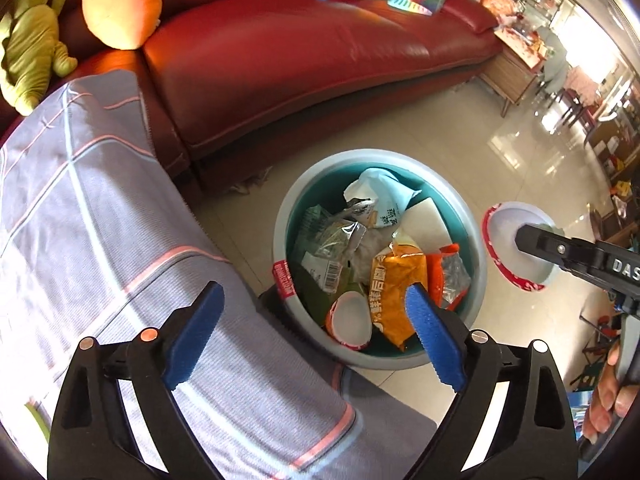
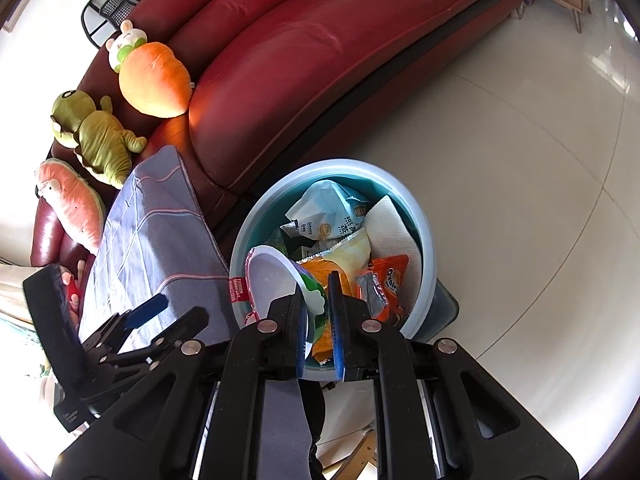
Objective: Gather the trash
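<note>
Both grippers working: left gripper [image 1: 316, 332] hanging open, empty; right gripper [image 2: 318, 312] pinching bowl [image 2: 276, 280]; release squarely over bin [image 2: 424, 240], lower centre.

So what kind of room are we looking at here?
Most likely a home living room: a red leather sofa with plush toys such as a carrot, a tiled floor, and a round trash bin full of snack wrappers beside the sofa.

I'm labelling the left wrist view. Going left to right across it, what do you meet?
Green plush toy → orange carrot plush → trash bin → paper bowl pinched by the right gripper.
</note>
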`<state>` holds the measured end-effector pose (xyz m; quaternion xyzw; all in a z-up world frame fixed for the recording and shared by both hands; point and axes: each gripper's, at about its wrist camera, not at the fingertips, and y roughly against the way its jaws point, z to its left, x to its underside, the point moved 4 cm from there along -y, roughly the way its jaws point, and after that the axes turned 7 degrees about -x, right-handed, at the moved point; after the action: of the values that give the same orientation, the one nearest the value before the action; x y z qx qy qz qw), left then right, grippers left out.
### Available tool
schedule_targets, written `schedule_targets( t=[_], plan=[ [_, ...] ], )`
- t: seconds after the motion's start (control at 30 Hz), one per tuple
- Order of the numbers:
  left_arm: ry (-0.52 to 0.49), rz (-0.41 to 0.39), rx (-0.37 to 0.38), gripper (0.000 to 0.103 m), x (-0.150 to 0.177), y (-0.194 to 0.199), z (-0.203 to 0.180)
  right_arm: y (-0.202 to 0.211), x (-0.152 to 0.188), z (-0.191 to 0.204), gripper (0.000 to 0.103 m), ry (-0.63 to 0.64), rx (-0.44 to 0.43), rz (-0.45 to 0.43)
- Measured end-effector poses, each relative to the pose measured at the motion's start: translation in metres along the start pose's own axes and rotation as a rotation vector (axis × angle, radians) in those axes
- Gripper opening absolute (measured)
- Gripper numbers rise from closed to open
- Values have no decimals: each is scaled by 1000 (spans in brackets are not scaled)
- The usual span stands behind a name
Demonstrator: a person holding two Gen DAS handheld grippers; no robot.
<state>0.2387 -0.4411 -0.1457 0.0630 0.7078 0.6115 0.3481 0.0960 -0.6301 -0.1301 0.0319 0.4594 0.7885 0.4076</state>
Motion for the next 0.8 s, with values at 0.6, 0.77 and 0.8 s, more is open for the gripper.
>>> schedule_targets(
  t=[0.6, 0.77, 0.8],
  plan=[
    [47, 20, -49, 94, 34, 29, 25, -5, 16, 14, 83, 12, 25, 34],
    [71, -16, -78, 97, 49, 53, 31, 14, 35, 27, 87, 122, 105, 27],
    [75, -23, -85, 97, 52, 58, 32, 17, 41, 30, 88, 148, 126, 28]
  ],
)
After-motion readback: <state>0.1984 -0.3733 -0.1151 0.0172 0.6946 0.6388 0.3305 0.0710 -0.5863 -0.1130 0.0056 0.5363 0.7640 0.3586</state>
